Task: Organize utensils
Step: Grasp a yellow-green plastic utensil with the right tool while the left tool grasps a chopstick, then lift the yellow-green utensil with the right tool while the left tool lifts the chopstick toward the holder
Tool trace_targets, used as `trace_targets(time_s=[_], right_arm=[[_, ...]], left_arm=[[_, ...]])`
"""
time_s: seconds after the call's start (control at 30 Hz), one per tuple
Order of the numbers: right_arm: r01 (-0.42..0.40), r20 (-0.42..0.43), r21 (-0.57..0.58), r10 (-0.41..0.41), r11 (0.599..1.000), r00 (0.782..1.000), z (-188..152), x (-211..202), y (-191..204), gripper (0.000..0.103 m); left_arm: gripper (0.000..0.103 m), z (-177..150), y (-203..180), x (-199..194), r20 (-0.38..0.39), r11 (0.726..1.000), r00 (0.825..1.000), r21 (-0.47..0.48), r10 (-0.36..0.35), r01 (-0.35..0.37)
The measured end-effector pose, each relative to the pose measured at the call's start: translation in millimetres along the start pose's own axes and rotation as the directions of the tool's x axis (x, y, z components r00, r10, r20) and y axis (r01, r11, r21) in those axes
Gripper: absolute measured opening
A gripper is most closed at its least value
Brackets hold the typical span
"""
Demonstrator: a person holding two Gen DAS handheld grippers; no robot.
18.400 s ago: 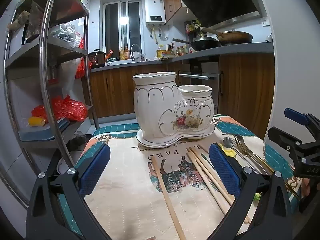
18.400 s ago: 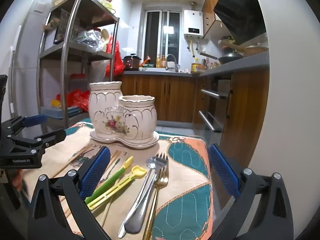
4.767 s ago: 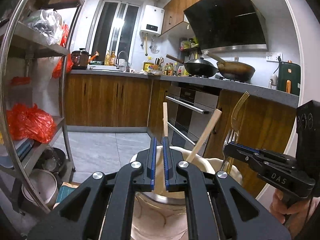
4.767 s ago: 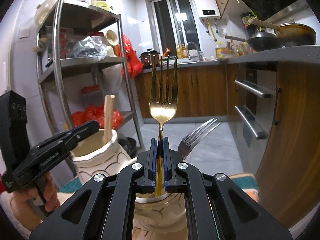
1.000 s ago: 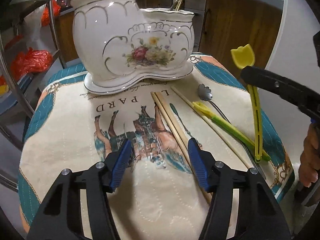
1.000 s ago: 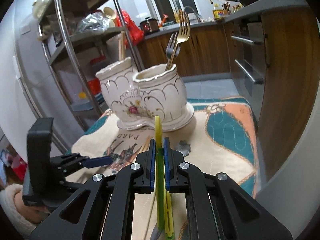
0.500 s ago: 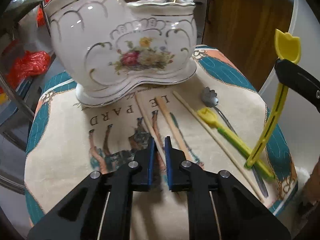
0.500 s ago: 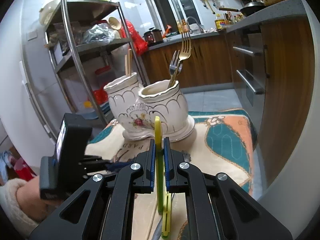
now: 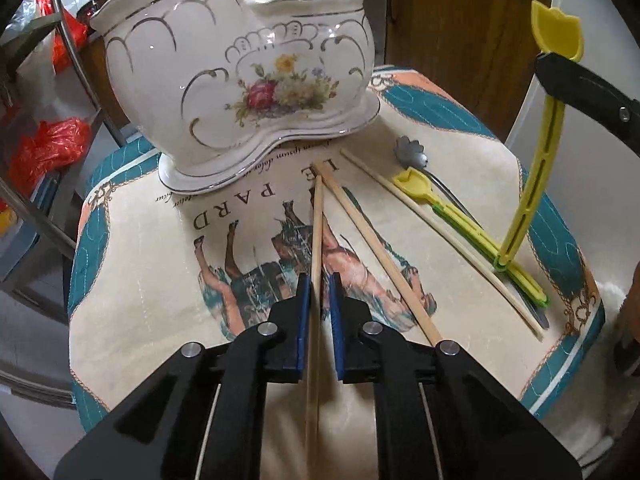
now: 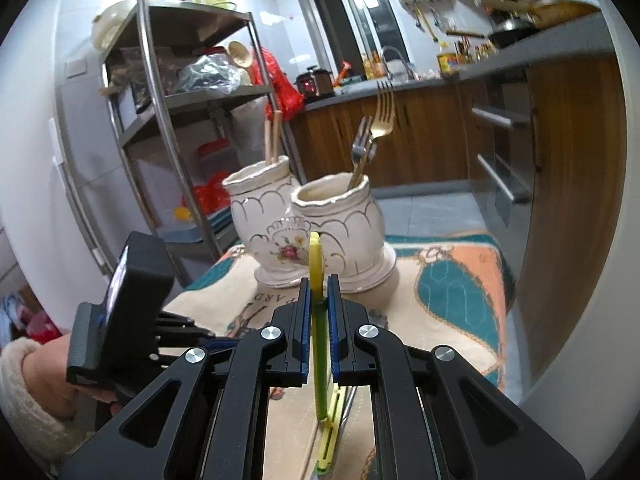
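Chopstick, slim wood, pinched by left gripper; right gripper clamps slotted yellow plastic tongs.

A: How is the light looking in the left wrist view?

B: Warm and a bit dim. Glare is sitting on the glazed holder, and soft shadows are lying beside the chopsticks on the cloth.

A: And the right wrist view?

B: Cooler and brighter; the white walls are glowing, and the window is showing dark with a small lamp reflection.

A: Any blur?

B: The counter and pans at the upper right are smearing. Straight lines are bowing near the edges, and black corners are framing both fisheye circles.
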State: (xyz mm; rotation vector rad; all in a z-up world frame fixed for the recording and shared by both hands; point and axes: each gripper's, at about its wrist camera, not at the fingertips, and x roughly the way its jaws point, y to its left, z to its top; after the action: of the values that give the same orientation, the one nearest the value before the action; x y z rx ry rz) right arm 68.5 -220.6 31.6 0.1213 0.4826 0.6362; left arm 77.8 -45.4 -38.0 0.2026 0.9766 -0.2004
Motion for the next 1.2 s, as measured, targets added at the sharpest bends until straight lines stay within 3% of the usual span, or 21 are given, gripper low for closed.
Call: trace_targets(time_s=[0.07, 0.2, 0.3, 0.4, 0.53, 0.7, 0.87, 0.97, 1.2], right_arm=[[0.011, 0.026, -0.021, -0.011, 1.0, 1.0, -0.6, -3.2, 3.3, 0.009], [0.018, 0.045, -0.01, -0.018, 1.0, 0.999, 0.7, -4.3, 2.7, 0.009], [0.038, 0.06, -0.01, -0.037, 0.999, 0.998, 2.0, -5.3, 2.1, 0.009], [0.051, 0.061, -0.004, -0.05, 0.999, 0.997, 4.1, -6.0, 2.5, 0.009], [0.066, 0.063, -0.015, -0.065, 0.998, 0.996, 8.3, -7.1, 7.6, 0.009], [0.066, 0.083, -0.021, -0.064, 0.998, 0.995, 25.8, -5.5, 13.3, 0.009], [0.079, 0.15, -0.048, -0.071, 0.996, 0.986, 61.0, 1.5, 23.9, 0.009], [0.075, 0.198, -0.043, -0.065, 0.996, 0.978, 82.0, 7.1, 26.0, 0.009], [0.078, 0.297, 0.003, -0.076, 0.997, 0.952, 113.0, 29.7, 16.8, 0.009]], left_arm=[[0.005, -3.7, 2.6, -1.4, 0.021, 1.0, 1.0, 0.007, 0.002, -0.003], [0.005, -11.6, 8.3, -11.5, 0.093, 1.0, 0.996, -0.011, -0.015, 0.016], [0.005, -18.2, 13.2, -28.7, 0.17, 0.999, 0.985, -0.003, -0.037, 0.039], [0.005, -26.2, 15.7, -51.3, 0.276, 0.997, 0.958, 0.035, -0.08, 0.074], [0.005, -39.2, 20.3, -80.1, 0.404, 0.993, 0.909, 0.085, -0.105, 0.077], [0.005, -29.5, 45.8, -106.5, 0.525, 0.992, 0.842, 0.043, -0.124, 0.119], [0.005, 3.9, 82.4, -136.5, 0.663, 0.991, 0.742, 0.0, -0.1, 0.134], [0.005, 27.3, 97.6, -144.1, 0.718, 0.989, 0.692, -0.031, -0.077, 0.142], [0.005, 89.0, 126.9, -140.7, 0.794, 0.966, 0.603, -0.086, -0.082, 0.245]])
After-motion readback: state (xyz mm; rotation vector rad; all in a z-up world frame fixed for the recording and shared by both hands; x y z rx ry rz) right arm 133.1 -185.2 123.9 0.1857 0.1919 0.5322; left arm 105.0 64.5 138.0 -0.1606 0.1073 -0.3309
